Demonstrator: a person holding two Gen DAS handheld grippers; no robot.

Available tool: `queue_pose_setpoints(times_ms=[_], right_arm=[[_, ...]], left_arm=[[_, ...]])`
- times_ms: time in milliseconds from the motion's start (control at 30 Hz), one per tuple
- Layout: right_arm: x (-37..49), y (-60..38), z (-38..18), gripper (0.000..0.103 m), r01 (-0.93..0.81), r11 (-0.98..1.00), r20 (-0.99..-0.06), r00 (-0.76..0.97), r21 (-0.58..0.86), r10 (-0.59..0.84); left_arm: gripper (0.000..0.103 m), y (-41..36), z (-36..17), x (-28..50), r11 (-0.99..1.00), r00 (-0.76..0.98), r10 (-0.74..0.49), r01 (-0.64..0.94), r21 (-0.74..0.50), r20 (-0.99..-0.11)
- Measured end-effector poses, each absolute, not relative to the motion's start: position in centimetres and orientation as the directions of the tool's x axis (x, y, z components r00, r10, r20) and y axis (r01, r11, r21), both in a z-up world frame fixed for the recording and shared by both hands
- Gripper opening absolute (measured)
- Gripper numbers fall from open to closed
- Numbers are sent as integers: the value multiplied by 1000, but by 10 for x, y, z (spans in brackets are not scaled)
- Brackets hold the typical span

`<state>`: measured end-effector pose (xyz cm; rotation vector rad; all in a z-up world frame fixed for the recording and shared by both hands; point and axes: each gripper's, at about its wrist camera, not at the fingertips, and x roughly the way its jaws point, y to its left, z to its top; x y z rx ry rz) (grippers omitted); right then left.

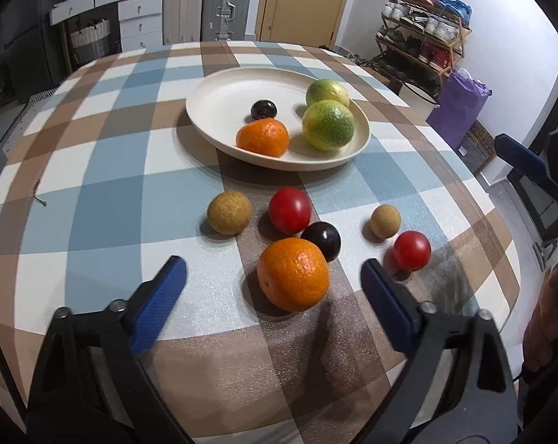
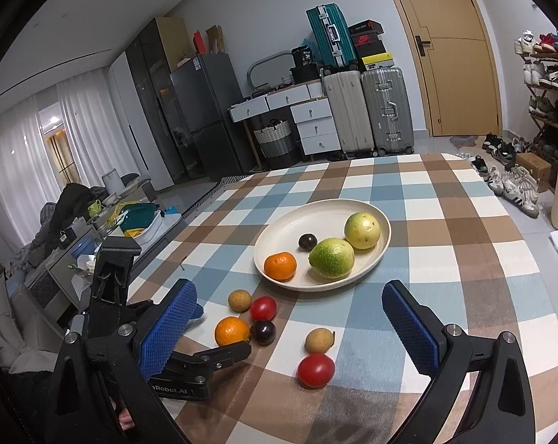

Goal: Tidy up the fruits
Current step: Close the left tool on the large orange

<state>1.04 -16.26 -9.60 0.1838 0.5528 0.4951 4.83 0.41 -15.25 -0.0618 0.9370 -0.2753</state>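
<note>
Cream plate holds four fruits; six remain on the cloth before it, nearest orange framed by spread, empty left gripper; right gripper likewise spread, empty.

I'm working in a lived-in home: suitcases stacked by a wooden door, a loaded shoe rack, fridge, curtains, checkered-cloth surface.

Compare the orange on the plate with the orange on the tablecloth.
The plate orange lies in the plate beside a dark plum; the table orange sits on the tablecloth, between the open left gripper fingers. Both are round, bright orange and unheld.
</note>
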Motion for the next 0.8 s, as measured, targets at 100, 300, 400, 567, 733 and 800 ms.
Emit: queue_pose_setpoints(times_ms=[100, 300, 400, 567, 733, 800], right_arm=[[9, -163, -98, 102, -397, 868, -461, 736, 299, 496], [8, -165, -103, 102, -392, 865, -470, 727, 315, 500], [9, -166, -106, 102, -386, 865, -480, 721, 320, 499], [9, -167, -113, 102, -379, 866, -502, 707, 327, 499], [9, -166, -119, 102, -378, 866, -520, 693, 328, 500], [10, -166, -123, 102, -376, 866, -528, 687, 331, 500]], left_arm=[[76, 3, -156, 49, 959, 546, -271, 222, -175, -792], [40, 4, -158, 51, 942, 520, -323, 260, -214, -791], [35, 7, -159, 50, 933, 512, -350, 262, -246, -785], [35, 11, -159, 48, 927, 510, -369, 264, -267, -777], [35, 17, -151, 44, 926, 527, -373, 260, -273, -764], [35, 19, -148, 42, 927, 534, -371, 261, -270, -759]])
